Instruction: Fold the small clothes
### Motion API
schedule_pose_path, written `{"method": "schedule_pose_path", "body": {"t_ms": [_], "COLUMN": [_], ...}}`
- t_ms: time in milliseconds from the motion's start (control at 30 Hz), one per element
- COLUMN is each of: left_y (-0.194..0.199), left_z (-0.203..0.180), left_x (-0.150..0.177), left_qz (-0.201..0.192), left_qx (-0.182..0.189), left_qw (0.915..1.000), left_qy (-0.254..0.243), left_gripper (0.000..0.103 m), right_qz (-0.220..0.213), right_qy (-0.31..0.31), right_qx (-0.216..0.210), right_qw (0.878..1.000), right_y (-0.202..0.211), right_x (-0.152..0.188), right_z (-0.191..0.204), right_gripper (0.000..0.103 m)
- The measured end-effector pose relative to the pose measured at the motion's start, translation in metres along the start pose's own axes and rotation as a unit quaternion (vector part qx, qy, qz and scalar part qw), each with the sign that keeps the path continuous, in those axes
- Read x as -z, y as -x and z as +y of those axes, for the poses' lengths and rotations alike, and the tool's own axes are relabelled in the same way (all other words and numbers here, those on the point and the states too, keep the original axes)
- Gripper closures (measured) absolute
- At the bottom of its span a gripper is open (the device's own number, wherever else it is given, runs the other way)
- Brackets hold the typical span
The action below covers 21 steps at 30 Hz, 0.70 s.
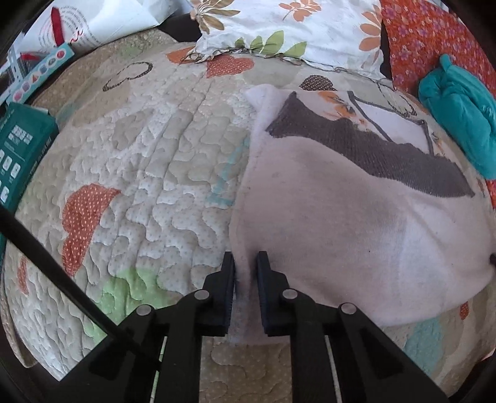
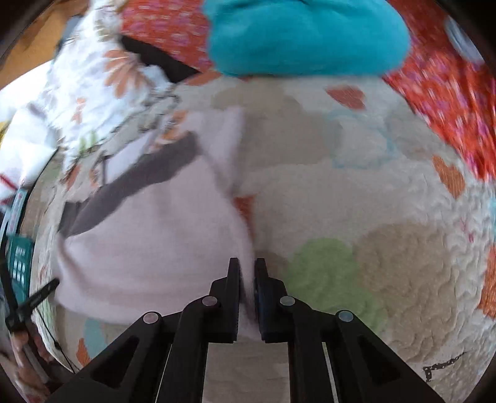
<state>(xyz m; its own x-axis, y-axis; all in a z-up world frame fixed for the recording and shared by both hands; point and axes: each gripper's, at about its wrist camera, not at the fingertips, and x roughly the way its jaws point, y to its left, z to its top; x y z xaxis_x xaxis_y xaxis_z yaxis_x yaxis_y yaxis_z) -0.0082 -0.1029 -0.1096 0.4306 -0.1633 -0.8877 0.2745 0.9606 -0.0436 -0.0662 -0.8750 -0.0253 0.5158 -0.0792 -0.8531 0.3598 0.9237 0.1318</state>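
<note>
Print on the white bag (image 1: 93, 21) and teal box (image 1: 21, 148) beside the quilt (image 1: 155, 155) is too small to read.

Pale pink garment (image 1: 341, 198) with grey band, flat on quilt (image 1: 148, 161)

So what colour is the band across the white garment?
Dark grey-brown band on the white garment; clearest in the left wrist view.

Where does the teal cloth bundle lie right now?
The teal cloth bundle lies at the quilt's far right in the left wrist view, against the red flowered fabric, beyond the white garment.
</note>
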Motion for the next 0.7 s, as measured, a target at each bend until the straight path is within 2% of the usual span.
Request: {"method": "schedule_pose_path", "body": {"t_ms": [33,67,167,300,367,400,433,533,700], "left_y": [0.000,0.001,0.005,0.021,0.033,0.040,0.046,0.048,0.019], "left_z": [0.002,0.005,0.015,0.032,0.039,0.043,0.047,0.055,0.054], "left_x": [-0.001,-0.001,-0.003,-0.006,-0.005,-0.003,0.000,0.007,0.013], "left_qz": [0.001,0.003,0.005,-0.017,-0.032,-0.043,-0.053,-0.059,-0.004], "left_qx": [0.004,0.009,0.024,0.010,-0.006,-0.010,-0.008,0.006,0.075], "left_qw": [1.0000,0.9999,0.9990,0.9968,0.9951,0.9938,0.9924,0.9891,0.9850], "left_qy": [0.005,0.012,0.039,0.077,0.094,0.102,0.111,0.135,0.155], "left_gripper": [0.088,0.087,0.085,0.082,0.073,0.061,0.051,0.035,0.034], "right_qz": [0.003,0.004,-0.003,-0.044,-0.070,-0.080,-0.090,-0.115,-0.109], "right_qy": [-0.003,-0.006,-0.037,-0.055,-0.048,-0.040,-0.030,0.015,0.070], "right_qx": [0.030,0.033,-0.001,-0.016,-0.019,-0.021,-0.023,-0.031,-0.046], "right_qw": [1.000,0.999,0.999,0.997,0.996,0.996,0.995,0.993,0.991], "right_y": [-0.005,-0.008,0.000,0.016,0.025,0.029,0.032,0.041,0.036], "right_x": [0.001,0.002,-0.003,-0.006,-0.005,-0.004,-0.003,0.006,0.029], "right_z": [-0.004,-0.008,-0.017,-0.018,-0.012,-0.005,0.001,0.024,0.063], "right_gripper": [0.093,0.092,0.091,0.083,0.080,0.080,0.079,0.075,0.070]}}
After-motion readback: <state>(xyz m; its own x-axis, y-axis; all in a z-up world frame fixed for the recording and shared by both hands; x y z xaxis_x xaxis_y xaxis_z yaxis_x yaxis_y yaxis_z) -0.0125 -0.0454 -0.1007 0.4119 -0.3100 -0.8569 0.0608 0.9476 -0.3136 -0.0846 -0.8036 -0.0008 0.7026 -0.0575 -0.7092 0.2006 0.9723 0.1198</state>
